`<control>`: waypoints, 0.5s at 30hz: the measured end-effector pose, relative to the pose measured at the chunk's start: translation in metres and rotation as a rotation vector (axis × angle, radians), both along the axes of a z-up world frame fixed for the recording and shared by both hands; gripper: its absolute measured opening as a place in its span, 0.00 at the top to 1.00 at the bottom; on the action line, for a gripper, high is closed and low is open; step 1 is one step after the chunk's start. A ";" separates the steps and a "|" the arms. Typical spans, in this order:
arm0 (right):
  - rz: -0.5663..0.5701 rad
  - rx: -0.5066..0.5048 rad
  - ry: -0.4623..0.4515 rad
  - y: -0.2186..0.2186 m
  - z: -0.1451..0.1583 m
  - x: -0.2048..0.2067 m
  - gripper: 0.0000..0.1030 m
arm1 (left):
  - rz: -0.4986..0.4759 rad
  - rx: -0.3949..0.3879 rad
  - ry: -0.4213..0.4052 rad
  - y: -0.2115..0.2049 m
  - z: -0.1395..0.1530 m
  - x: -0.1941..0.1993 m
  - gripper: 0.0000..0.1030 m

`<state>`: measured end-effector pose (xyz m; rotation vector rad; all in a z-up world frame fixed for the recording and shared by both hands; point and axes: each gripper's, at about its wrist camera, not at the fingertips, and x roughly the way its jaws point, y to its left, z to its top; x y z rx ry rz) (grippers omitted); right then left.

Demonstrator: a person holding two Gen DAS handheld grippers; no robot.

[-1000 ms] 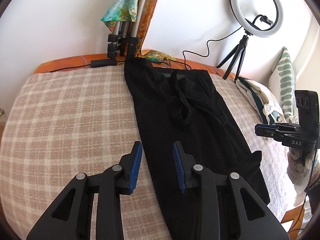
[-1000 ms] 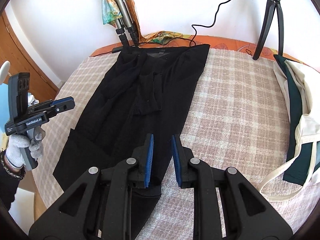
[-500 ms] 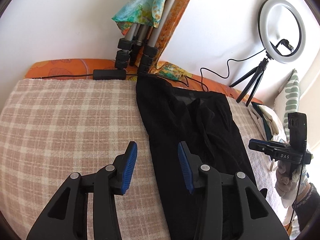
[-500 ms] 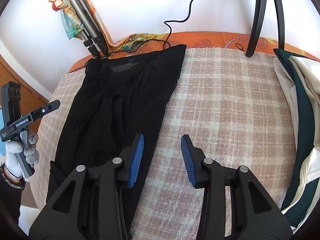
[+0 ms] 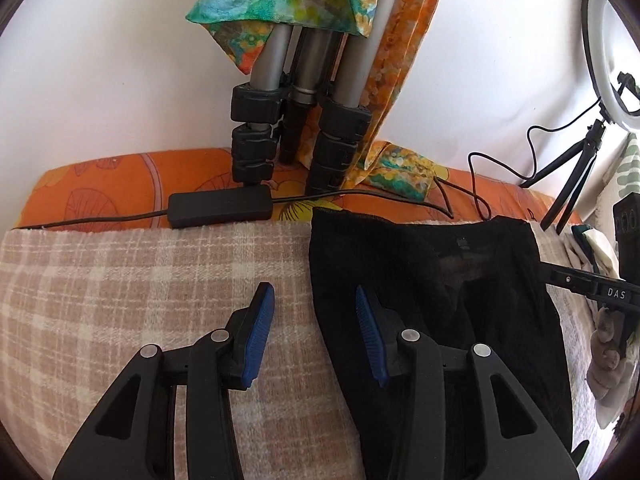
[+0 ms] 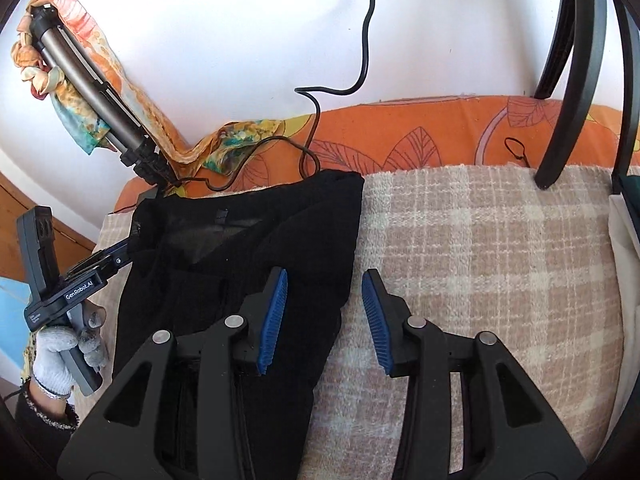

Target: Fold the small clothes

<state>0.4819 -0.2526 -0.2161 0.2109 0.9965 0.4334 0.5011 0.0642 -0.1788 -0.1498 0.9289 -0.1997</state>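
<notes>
Left gripper [image 5: 314, 330]: fingers spread, straddling the left edge of the black garment [image 5: 432, 300] at lower centre, holding nothing. Right gripper [image 6: 325, 322]: fingers likewise spread, straddling the garment's right edge, nothing held. The garment lies flat on the checked blanket [image 6: 480, 240], its top hem at the orange border [image 6: 400, 136] near the tripod legs [image 5: 296, 128]; bare blanket flanks both side edges.
</notes>
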 end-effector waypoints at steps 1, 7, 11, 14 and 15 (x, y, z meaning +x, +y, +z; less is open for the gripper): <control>0.000 -0.004 -0.002 0.002 0.000 0.004 0.60 | 0.001 0.009 -0.001 -0.001 0.000 0.005 0.61; -0.006 0.002 -0.015 0.008 0.001 0.024 0.60 | 0.027 0.004 -0.014 -0.001 -0.002 0.019 0.61; -0.008 0.008 -0.027 0.011 0.001 0.029 0.60 | 0.016 -0.022 -0.026 0.000 -0.006 0.022 0.91; 0.008 -0.019 -0.043 0.016 0.002 0.029 0.82 | 0.003 -0.045 -0.030 0.000 -0.007 0.021 0.97; 0.009 -0.022 -0.032 0.016 0.001 0.030 0.92 | -0.003 -0.046 -0.033 0.000 -0.006 0.021 0.97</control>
